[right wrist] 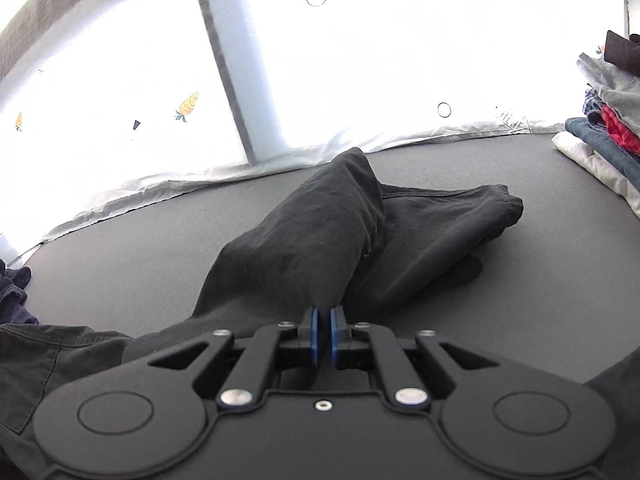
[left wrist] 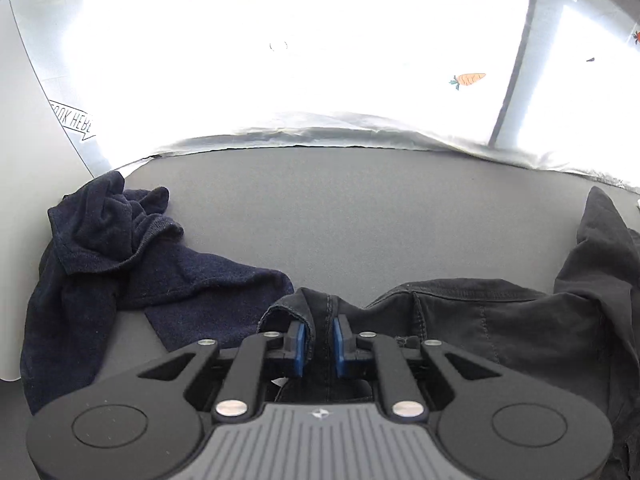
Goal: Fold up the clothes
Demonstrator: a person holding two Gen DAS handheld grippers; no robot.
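Observation:
Dark grey trousers (left wrist: 500,320) lie across the grey table (left wrist: 340,208). My left gripper (left wrist: 320,336) is shut on a seamed fold of their fabric near the waistband, which bunches up between the blue pads (left wrist: 299,340). In the right wrist view the trouser legs (right wrist: 320,240) run away from me, one draped over the other, with the cuffs at the far right. My right gripper (right wrist: 322,332) is shut on the near edge of that cloth, pads almost touching. A crumpled navy garment (left wrist: 120,256) lies to the left of my left gripper.
A stack of folded clothes (right wrist: 604,132) stands at the right edge of the table (right wrist: 140,264). A bright white sheet with carrot prints (left wrist: 468,79) hangs along the table's far edge. The navy garment's edge (right wrist: 14,292) shows at the far left.

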